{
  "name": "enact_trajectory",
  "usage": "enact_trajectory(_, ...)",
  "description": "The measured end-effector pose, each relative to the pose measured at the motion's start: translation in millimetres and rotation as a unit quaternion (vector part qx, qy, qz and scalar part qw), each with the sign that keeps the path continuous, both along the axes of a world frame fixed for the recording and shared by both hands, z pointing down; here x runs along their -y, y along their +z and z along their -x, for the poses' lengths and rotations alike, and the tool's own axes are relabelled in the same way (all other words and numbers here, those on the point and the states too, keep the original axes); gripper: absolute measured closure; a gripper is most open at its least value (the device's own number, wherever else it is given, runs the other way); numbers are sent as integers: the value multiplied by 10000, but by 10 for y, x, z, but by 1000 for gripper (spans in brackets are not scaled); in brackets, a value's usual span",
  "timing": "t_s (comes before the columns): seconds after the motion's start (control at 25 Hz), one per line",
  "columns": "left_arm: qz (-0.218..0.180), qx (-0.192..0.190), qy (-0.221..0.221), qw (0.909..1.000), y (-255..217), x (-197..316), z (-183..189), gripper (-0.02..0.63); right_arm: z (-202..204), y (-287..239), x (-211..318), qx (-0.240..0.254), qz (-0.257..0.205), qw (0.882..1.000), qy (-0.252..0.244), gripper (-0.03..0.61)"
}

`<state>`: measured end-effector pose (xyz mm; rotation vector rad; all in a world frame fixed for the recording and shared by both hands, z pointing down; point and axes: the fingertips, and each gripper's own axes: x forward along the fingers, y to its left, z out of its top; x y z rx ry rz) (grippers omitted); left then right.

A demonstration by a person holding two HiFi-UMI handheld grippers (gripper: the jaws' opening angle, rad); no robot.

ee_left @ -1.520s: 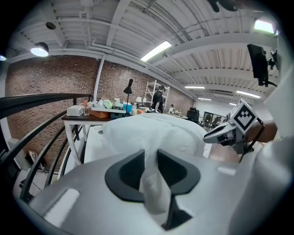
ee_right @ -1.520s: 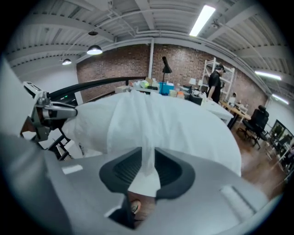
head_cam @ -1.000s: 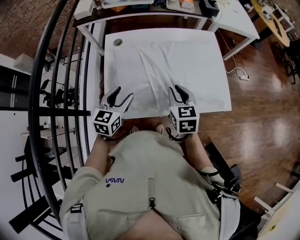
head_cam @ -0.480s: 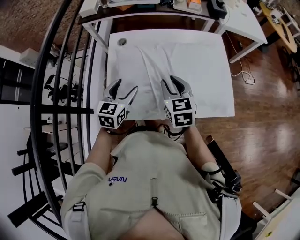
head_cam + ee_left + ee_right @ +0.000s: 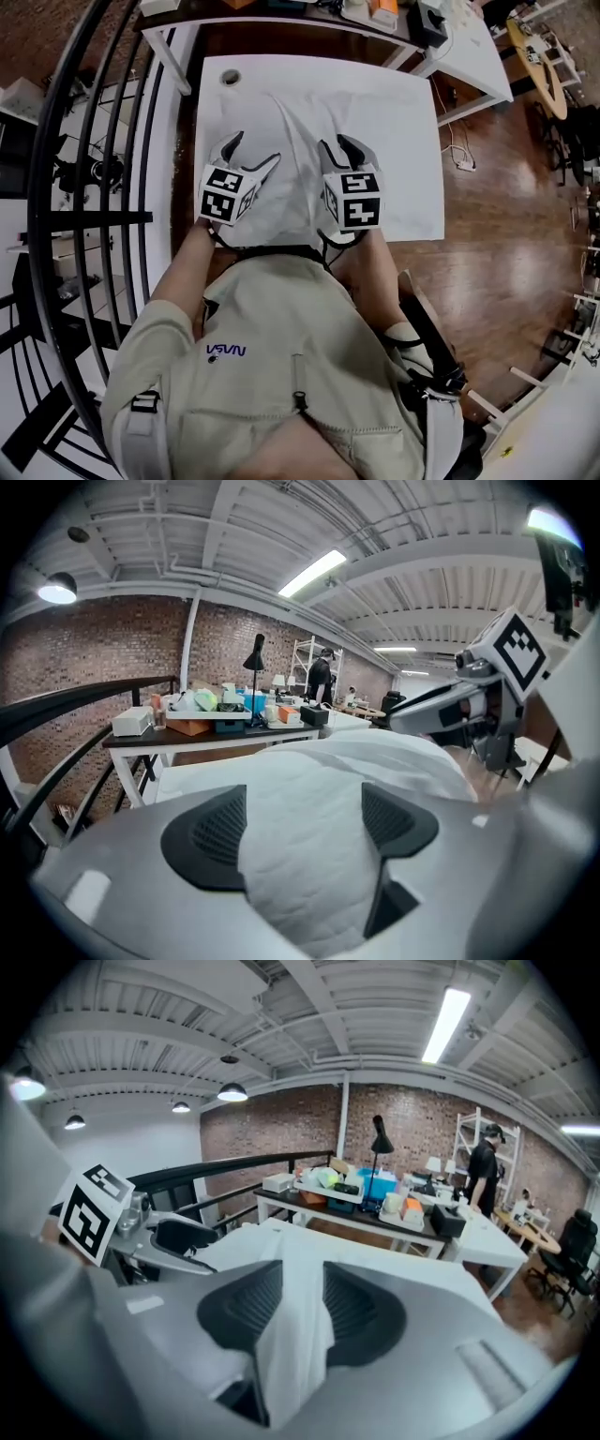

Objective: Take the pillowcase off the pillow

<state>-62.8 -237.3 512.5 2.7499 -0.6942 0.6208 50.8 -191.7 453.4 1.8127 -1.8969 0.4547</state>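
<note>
A white pillow in its white pillowcase (image 5: 298, 111) lies on the white table (image 5: 405, 141), its near end bunched up between my two grippers. My left gripper (image 5: 251, 150) stands open; its jaws have just been opening wide, and the padded near end of the pillow (image 5: 314, 780) fills the gap between its fingers (image 5: 204, 836). My right gripper (image 5: 339, 145) is to the right of it, shut on a narrow fold of the pillowcase (image 5: 296, 1269), though its jaws have just eased a little wider. From the right gripper view the left gripper (image 5: 178, 1237) shows at the left.
A round hole (image 5: 230, 78) sits in the table's far left corner. Behind stands a dark-topped table (image 5: 375, 13) with boxes and a lamp, and another white table (image 5: 480, 52) lies to the right. A black railing (image 5: 89, 187) runs along the left. A person stands far back (image 5: 486, 1171).
Both grippers have moved forward over the table, away from the person's body. The left jaws have spread wider around the pillow's near end. The cloth now bunches higher between the grippers.
</note>
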Motion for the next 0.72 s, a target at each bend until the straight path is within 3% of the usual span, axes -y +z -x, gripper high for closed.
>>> enact_trajectory(0.08,139,93,23,9999,85,10,-46,232,-1,89,131,-11,173,9998,-126,442)
enact_trajectory(0.2,345,213,-64,9992,213,33,-70,229,77,338,306,-36,606,9973,-412,391)
enact_trajectory(0.32,450,384,-128,9982,334,28,-81,245,167,602,381,-359,1087,9903,-788,362)
enact_trajectory(0.4,355,557,-35,9978,365,-29,-110,321,153,688,391,-671,1186,9864,-923,376)
enact_trajectory(0.48,91,659,23,9978,291,-113,-130,436,79,685,392,-912,1118,9855,-889,522)
enact_trajectory(0.52,-76,665,-1,9978,226,-146,-122,497,34,659,395,-961,1062,9861,-845,560)
enact_trajectory(0.6,-423,583,-167,9973,74,-163,-58,597,-76,558,404,-946,910,9888,-710,565)
enact_trajectory(0.72,-677,273,-388,9966,-119,-196,84,600,-414,364,379,-909,642,9935,-261,568)
